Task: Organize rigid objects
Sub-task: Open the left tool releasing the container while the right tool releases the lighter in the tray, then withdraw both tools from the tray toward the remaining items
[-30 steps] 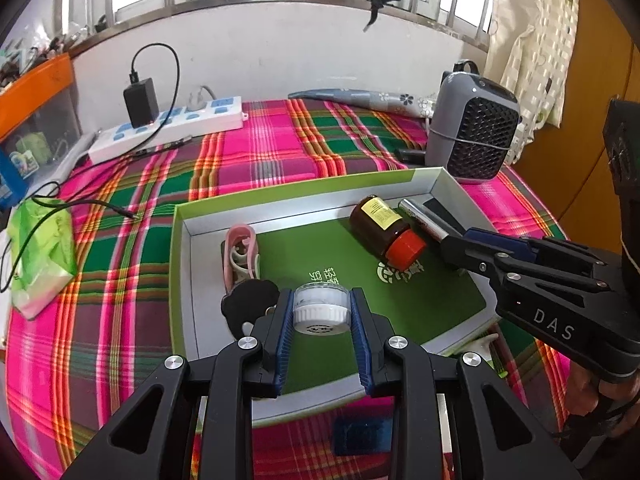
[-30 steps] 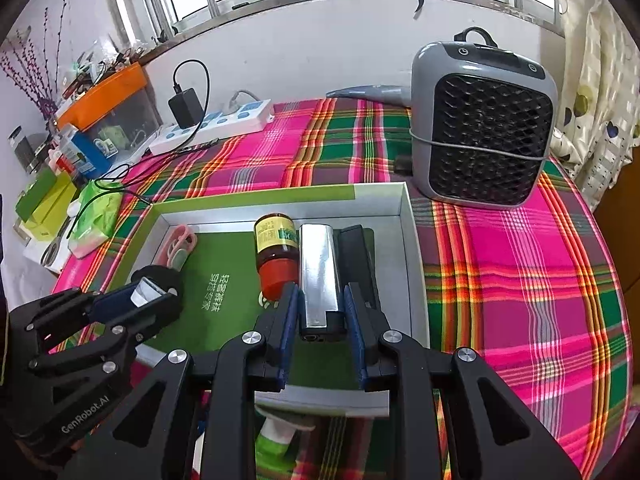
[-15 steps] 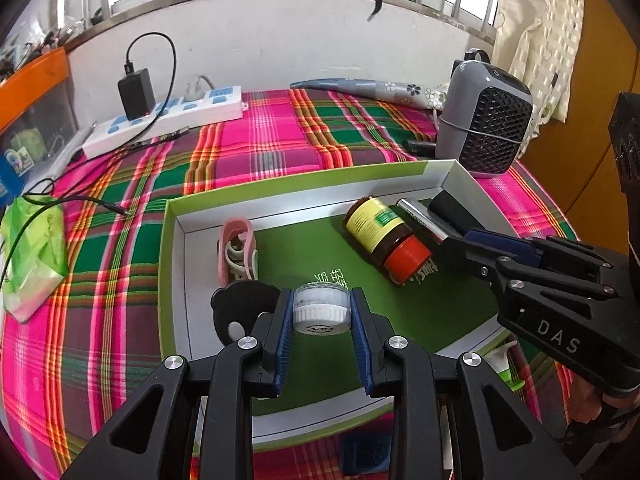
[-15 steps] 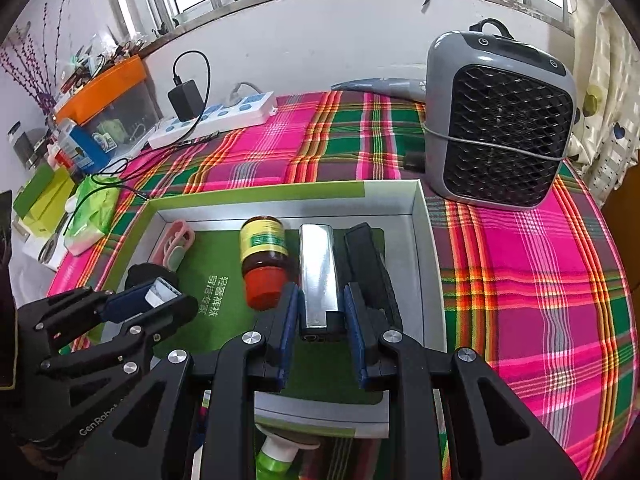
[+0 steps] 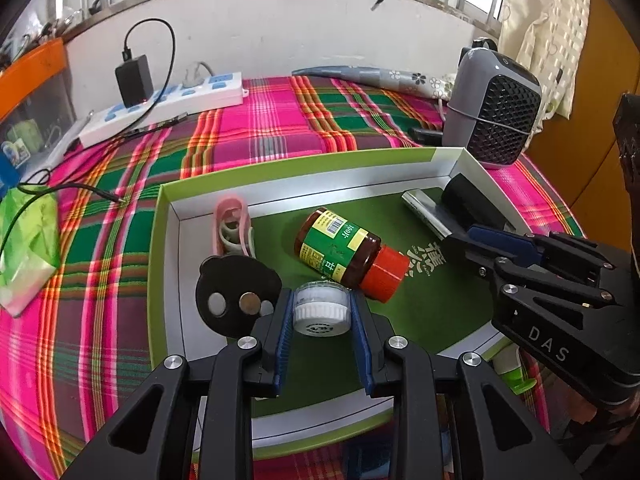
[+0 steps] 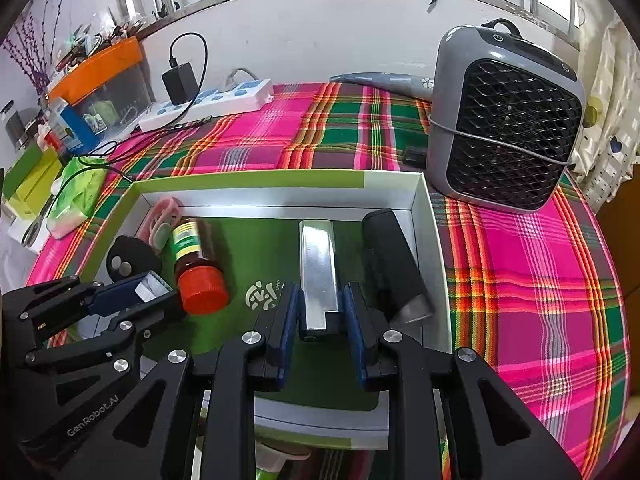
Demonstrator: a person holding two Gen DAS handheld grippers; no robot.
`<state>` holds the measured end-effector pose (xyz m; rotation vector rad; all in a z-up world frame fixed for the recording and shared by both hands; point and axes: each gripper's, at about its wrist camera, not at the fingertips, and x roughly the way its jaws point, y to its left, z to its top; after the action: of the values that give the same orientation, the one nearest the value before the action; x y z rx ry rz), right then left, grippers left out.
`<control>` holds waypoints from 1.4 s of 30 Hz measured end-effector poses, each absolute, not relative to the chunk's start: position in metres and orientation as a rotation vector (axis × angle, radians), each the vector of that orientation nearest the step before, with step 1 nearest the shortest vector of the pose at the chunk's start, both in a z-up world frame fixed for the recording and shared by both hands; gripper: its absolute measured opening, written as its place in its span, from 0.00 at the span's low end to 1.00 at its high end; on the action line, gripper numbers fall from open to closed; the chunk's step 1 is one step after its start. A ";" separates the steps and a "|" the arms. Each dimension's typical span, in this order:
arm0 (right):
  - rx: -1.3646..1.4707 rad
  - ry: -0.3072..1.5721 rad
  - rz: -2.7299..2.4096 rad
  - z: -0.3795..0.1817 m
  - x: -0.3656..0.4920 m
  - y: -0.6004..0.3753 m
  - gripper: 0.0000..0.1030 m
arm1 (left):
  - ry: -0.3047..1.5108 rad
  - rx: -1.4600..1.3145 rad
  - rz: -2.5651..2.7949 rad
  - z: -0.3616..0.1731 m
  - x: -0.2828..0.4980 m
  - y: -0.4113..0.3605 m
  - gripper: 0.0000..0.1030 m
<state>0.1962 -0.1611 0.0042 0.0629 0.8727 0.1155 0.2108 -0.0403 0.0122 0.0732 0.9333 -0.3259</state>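
Note:
An open green tray (image 5: 304,168) with white walls lies on the plaid cloth. My left gripper (image 5: 321,300) is shut on a small white jar (image 5: 320,314) near the tray's front left. My right gripper (image 6: 320,296) is shut on the near end of a silver bar (image 6: 318,256) lying lengthwise in the tray (image 6: 248,180). A brown bottle with a red cap (image 5: 344,256) lies on its side between them, its cap close to my left fingers. In the tray too are a pink clip (image 5: 232,228), a black disc (image 5: 236,300) and a black case (image 6: 392,256) by the right wall.
A grey heater fan (image 6: 504,120) stands just past the tray's right corner. A white power strip with a black charger (image 5: 168,100) runs along the back wall. A green packet (image 5: 28,240) and cables lie at the left. A green tube (image 5: 512,368) pokes out under the tray's front.
The brown bottle has rolled left across the tray, away from the silver bar and toward the white jar. Both grippers keep their grips and have barely shifted.

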 end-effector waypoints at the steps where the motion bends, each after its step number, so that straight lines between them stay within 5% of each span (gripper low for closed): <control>1: 0.060 0.874 0.114 0.004 0.196 -0.161 0.24 | 0.934 0.073 -0.326 0.012 0.211 -0.041 0.26; 25: 0.040 0.872 0.115 0.002 0.195 -0.156 0.25 | 0.936 0.106 -0.318 0.014 0.205 -0.043 0.34; 30: 0.041 0.869 0.120 0.003 0.194 -0.155 0.34 | 0.936 0.109 -0.314 0.014 0.203 -0.043 0.36; 42: 0.063 0.852 0.113 0.007 0.186 -0.159 0.35 | 0.915 0.103 -0.304 0.021 0.193 -0.039 0.38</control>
<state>0.1856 -0.1587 0.0067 0.0629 0.8515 0.1132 0.1927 -0.0390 0.0209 0.1030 0.9145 -0.3045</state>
